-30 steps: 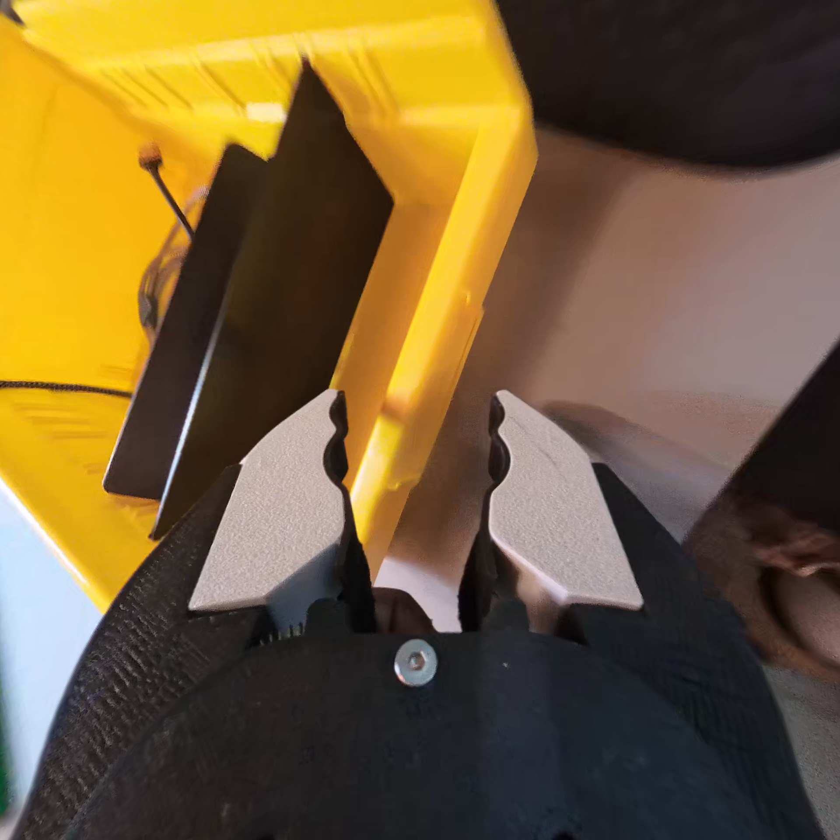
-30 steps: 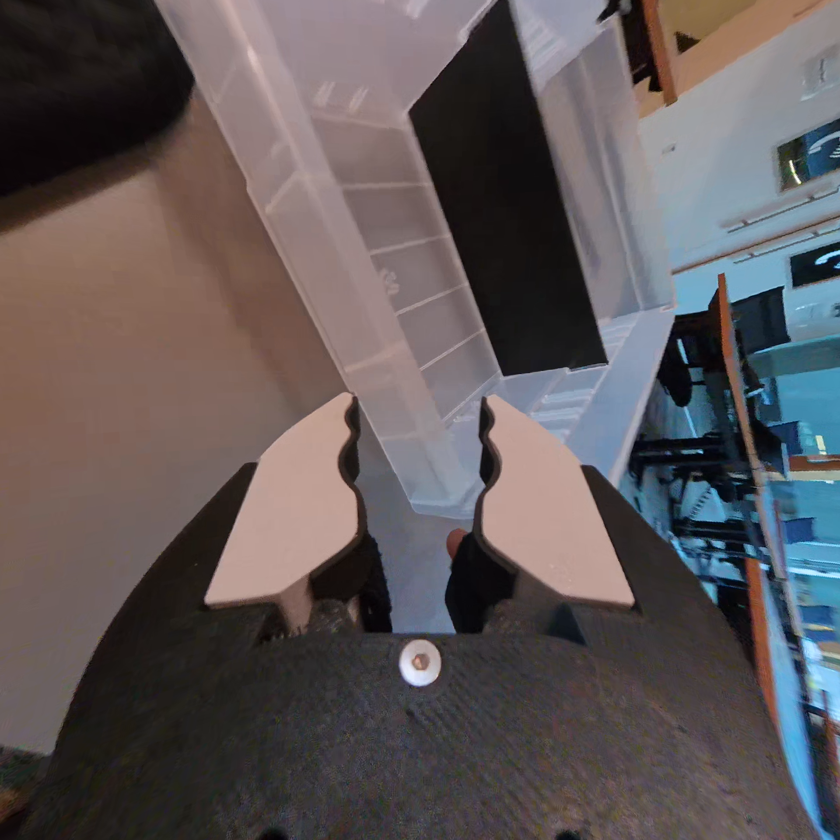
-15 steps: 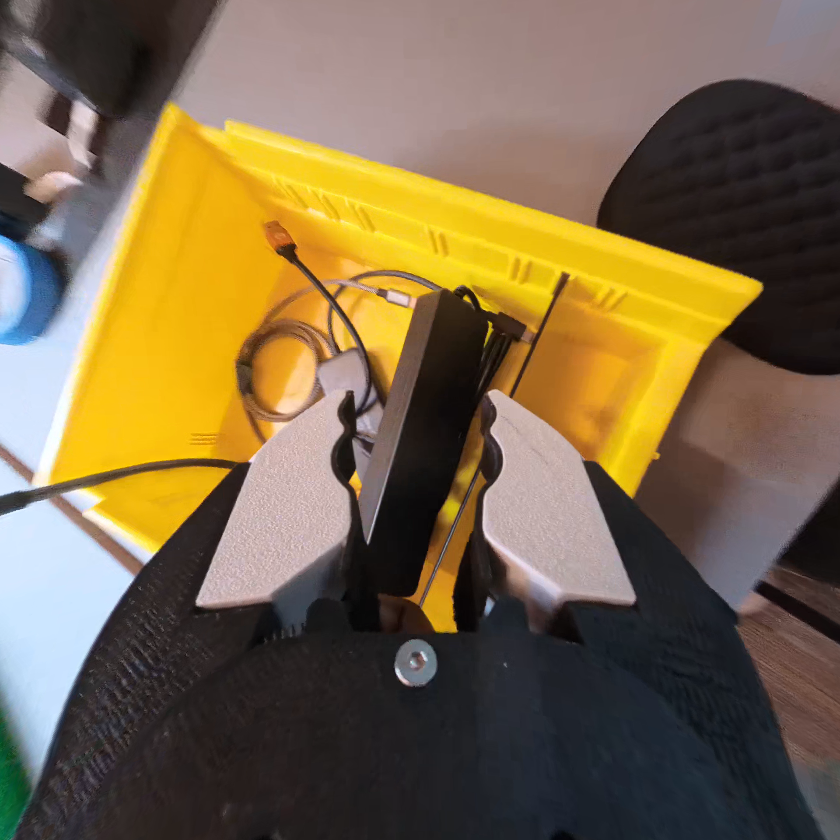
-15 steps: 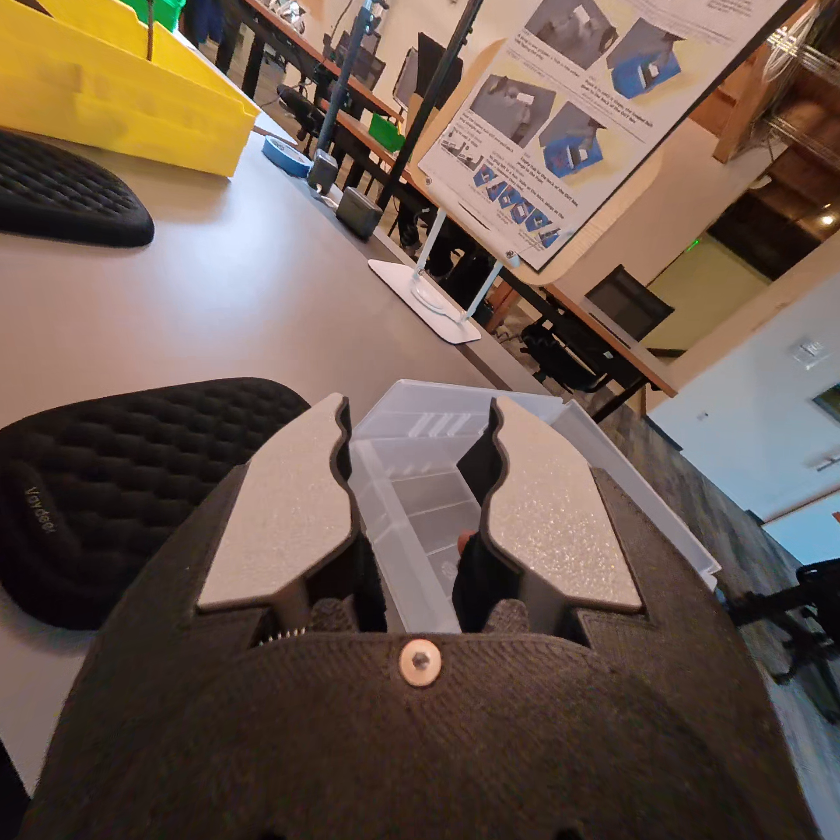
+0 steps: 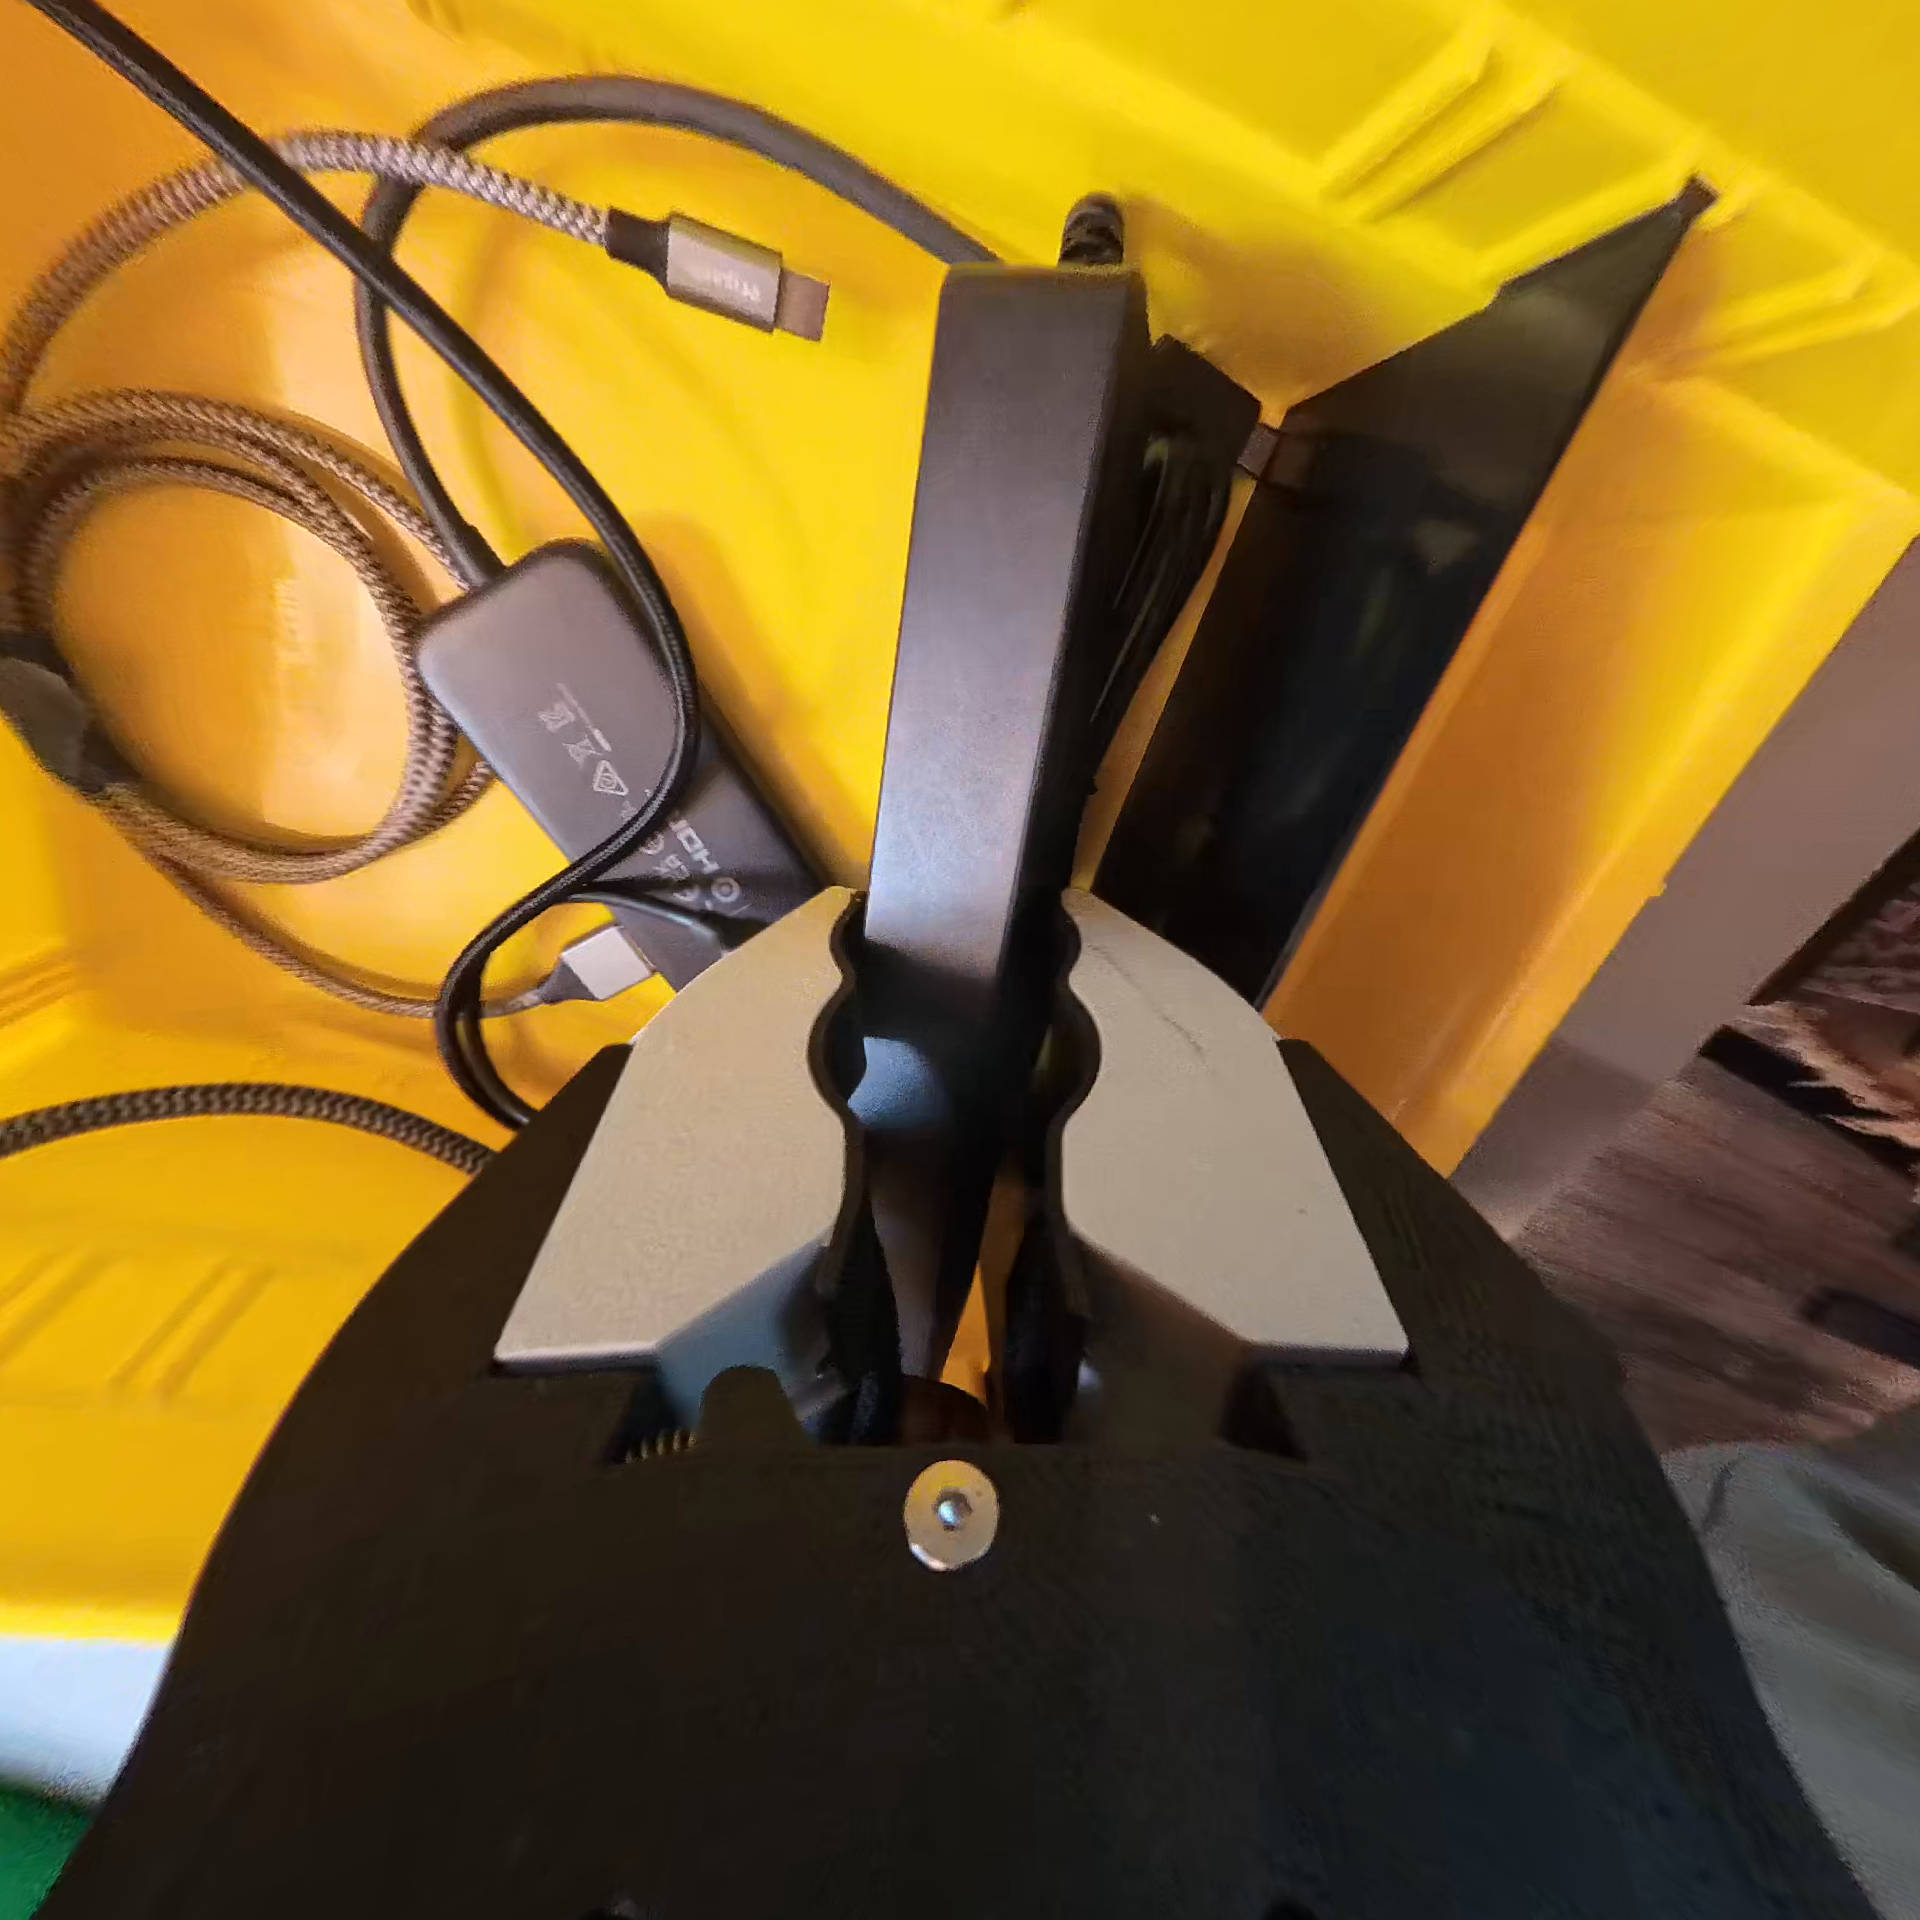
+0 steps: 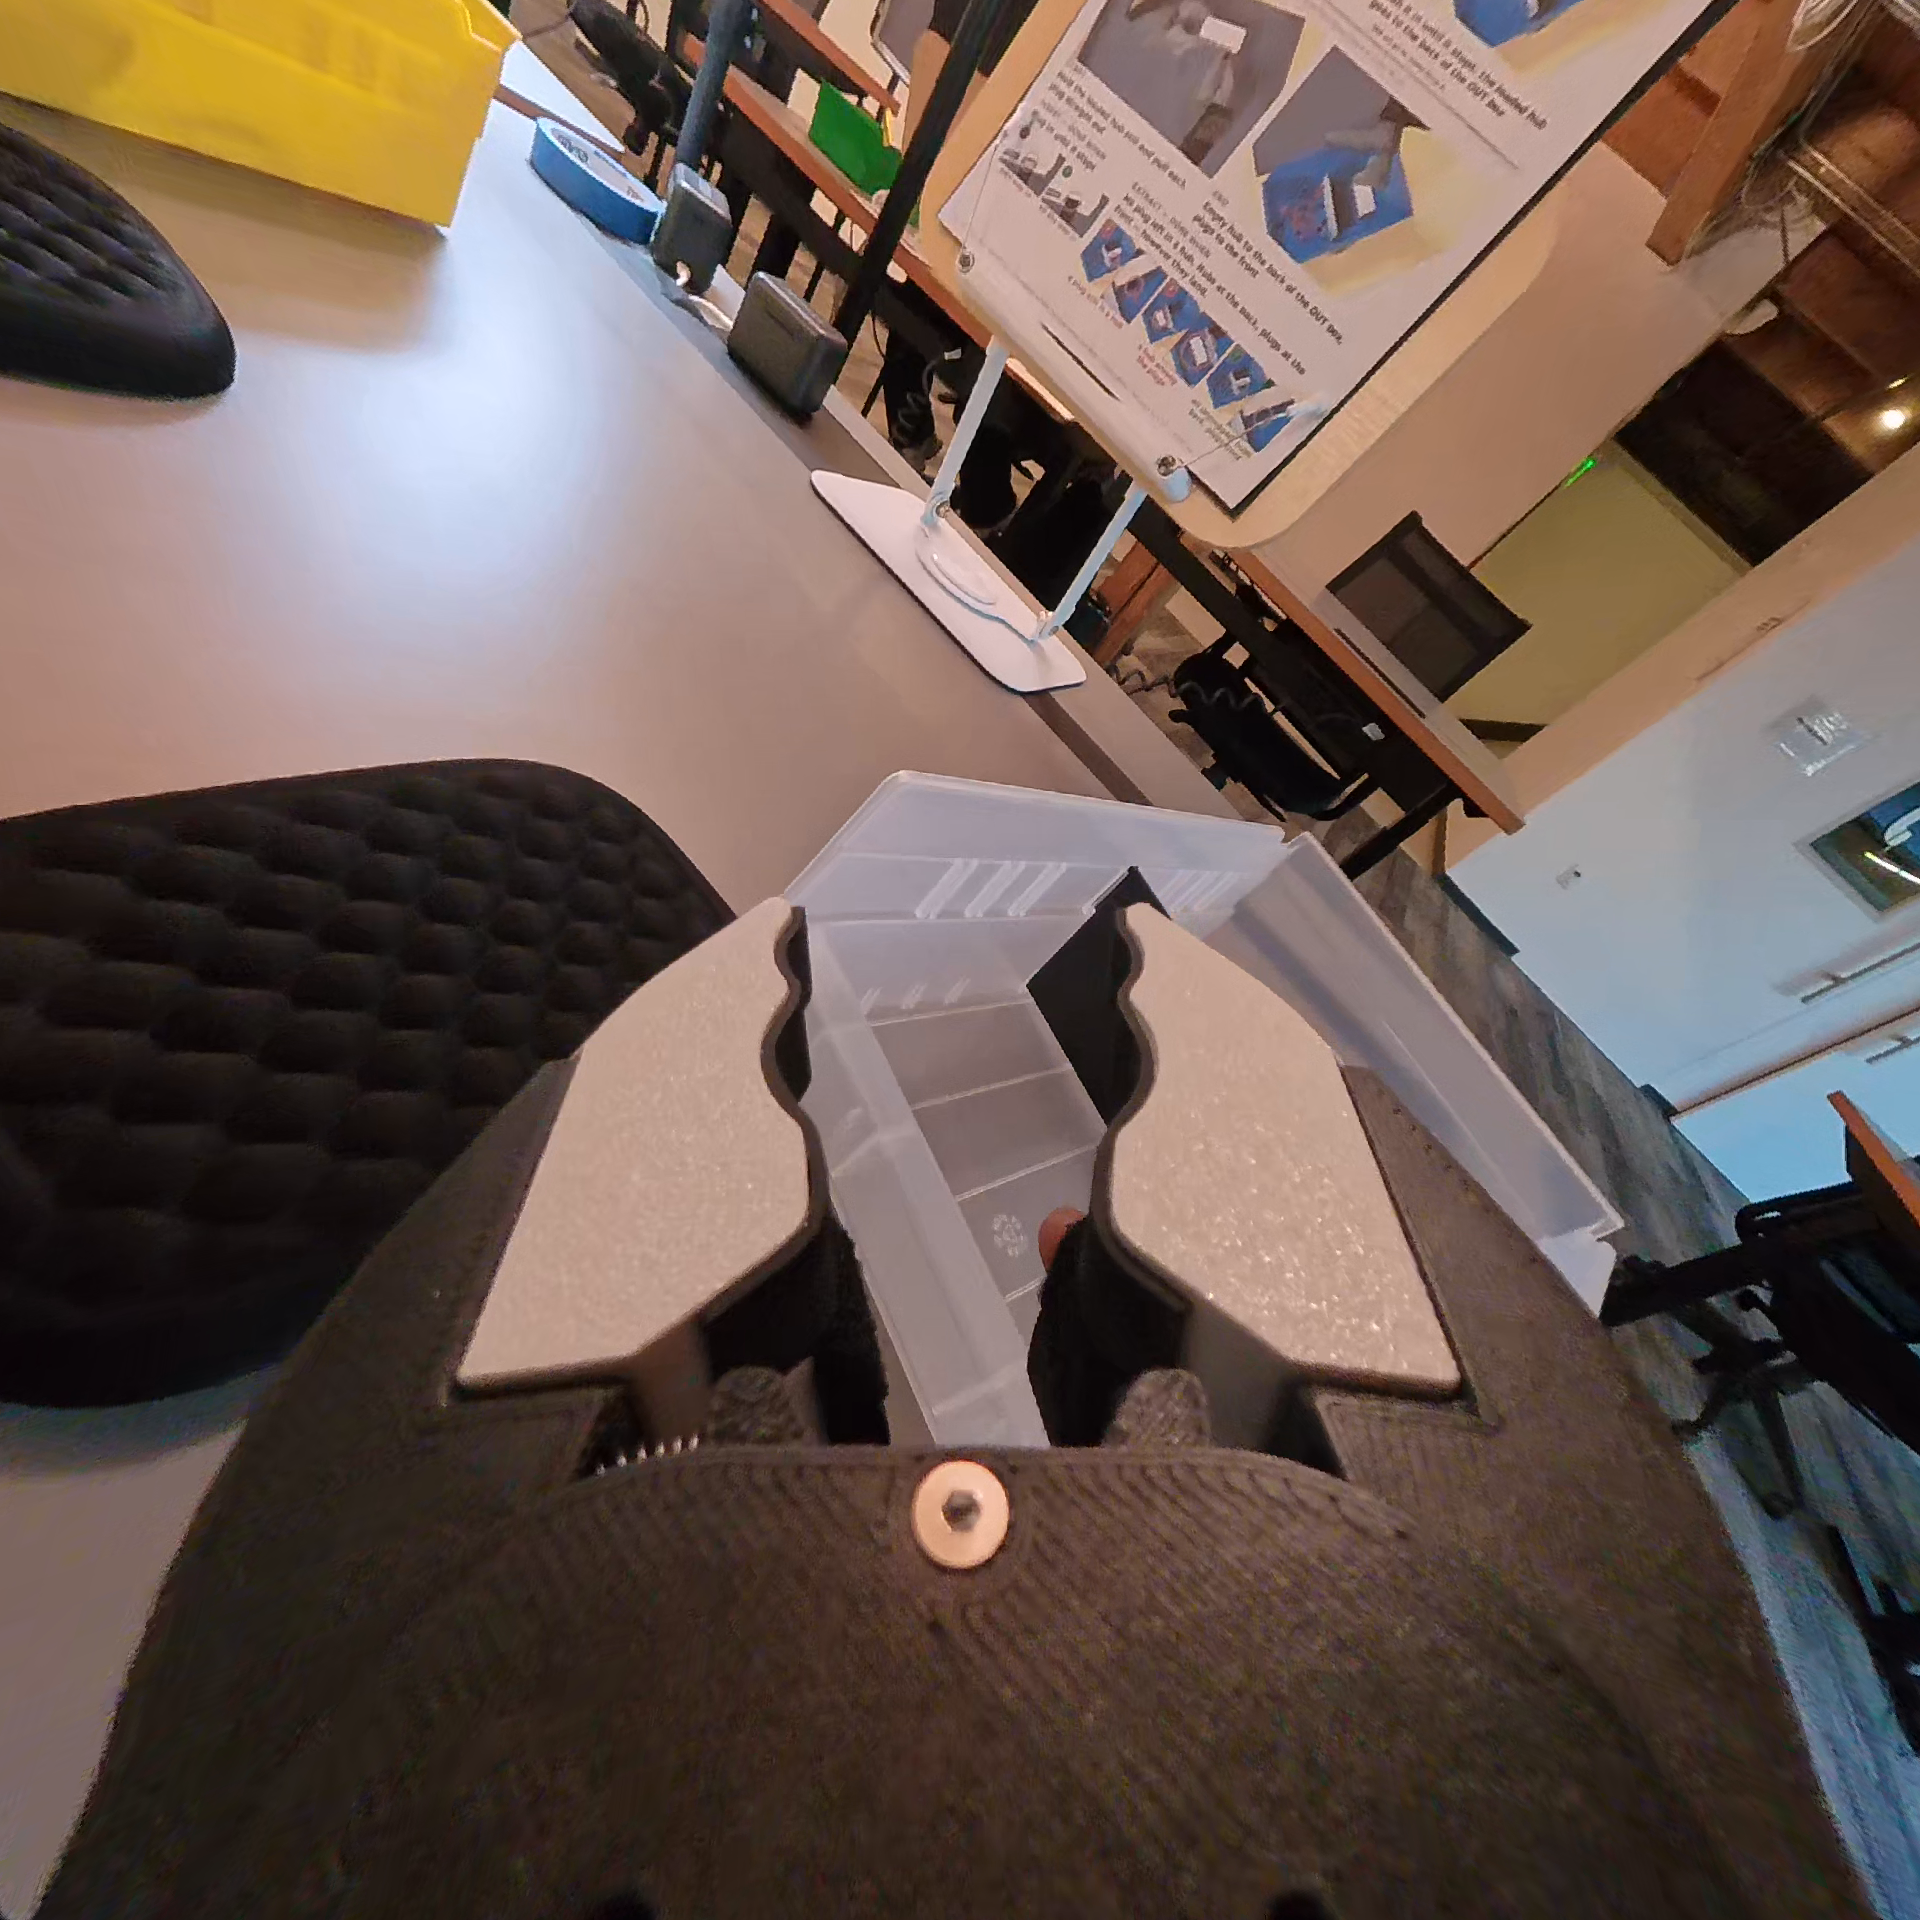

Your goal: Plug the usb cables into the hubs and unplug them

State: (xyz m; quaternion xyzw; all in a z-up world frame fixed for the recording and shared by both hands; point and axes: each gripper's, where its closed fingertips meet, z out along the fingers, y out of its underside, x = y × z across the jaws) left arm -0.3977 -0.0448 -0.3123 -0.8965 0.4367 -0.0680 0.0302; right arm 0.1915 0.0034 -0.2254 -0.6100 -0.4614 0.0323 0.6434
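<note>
Both low: left gripper (image 5: 956, 956) clamping black hub (image 5: 997, 623); right gripper (image 6: 961, 997) astride clear bin (image 6: 1039, 1039).

A shared workshop or lab: long benches (image 6: 520, 540) in rows, an illustrated instruction board (image 6: 1278, 208) on a white stand, parts bins (image 6: 260, 104), blue tape roll (image 6: 594, 177), office chairs (image 6: 1278, 717) behind.

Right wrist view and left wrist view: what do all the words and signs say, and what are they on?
I don't read writing out, but here is where it stands.
Poster: printed lines beside photos.
Grey hub: white print and symbols.
Silver plug: faint mark, blurred.
Blue tape: print too small to read.
Clear bin: tiny moulded mark, too small to read.
</note>
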